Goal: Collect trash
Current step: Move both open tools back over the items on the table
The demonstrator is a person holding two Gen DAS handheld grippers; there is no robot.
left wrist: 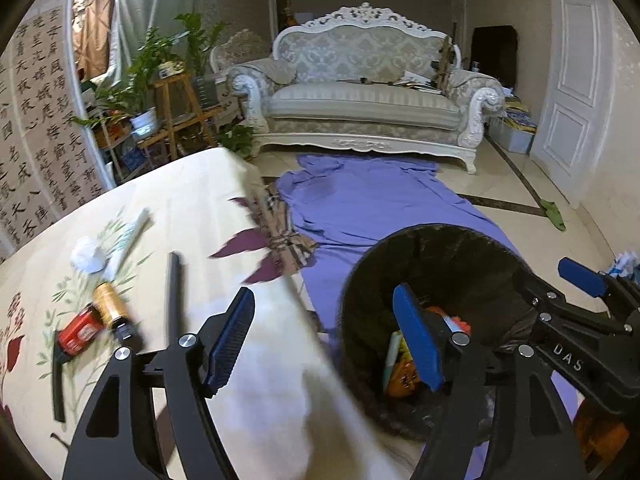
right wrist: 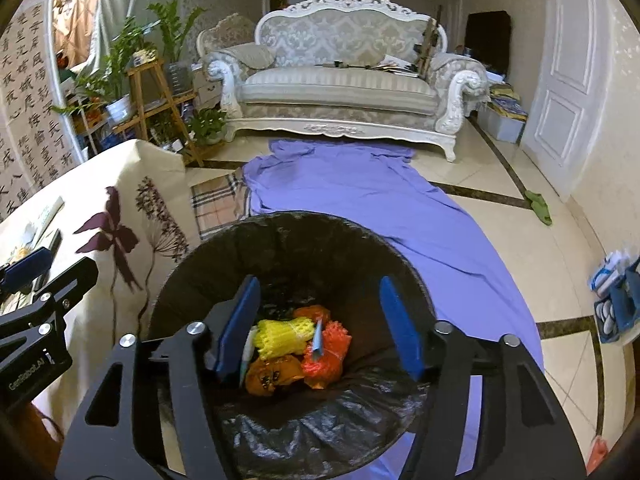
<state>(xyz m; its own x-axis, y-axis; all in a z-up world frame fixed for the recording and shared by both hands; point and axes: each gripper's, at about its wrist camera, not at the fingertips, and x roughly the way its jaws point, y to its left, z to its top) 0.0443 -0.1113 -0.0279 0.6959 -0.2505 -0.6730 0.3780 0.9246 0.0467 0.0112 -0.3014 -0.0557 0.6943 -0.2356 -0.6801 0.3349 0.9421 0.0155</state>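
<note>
A black-lined trash bin stands on the floor beside the table; it also shows in the left wrist view. Inside lie yellow foam netting, orange netting and an orange wrapper. My right gripper is open and empty above the bin; in the left wrist view it sits at the right. My left gripper is open and empty over the table's edge. On the table lie a red can, a gold bottle, a crumpled white tissue, a black stick and a white tube.
The table has a cream floral cloth. A purple sheet lies on the tiled floor before a white sofa. Plants on wooden stands are at the left. A green rag and a blue bag lie at the right.
</note>
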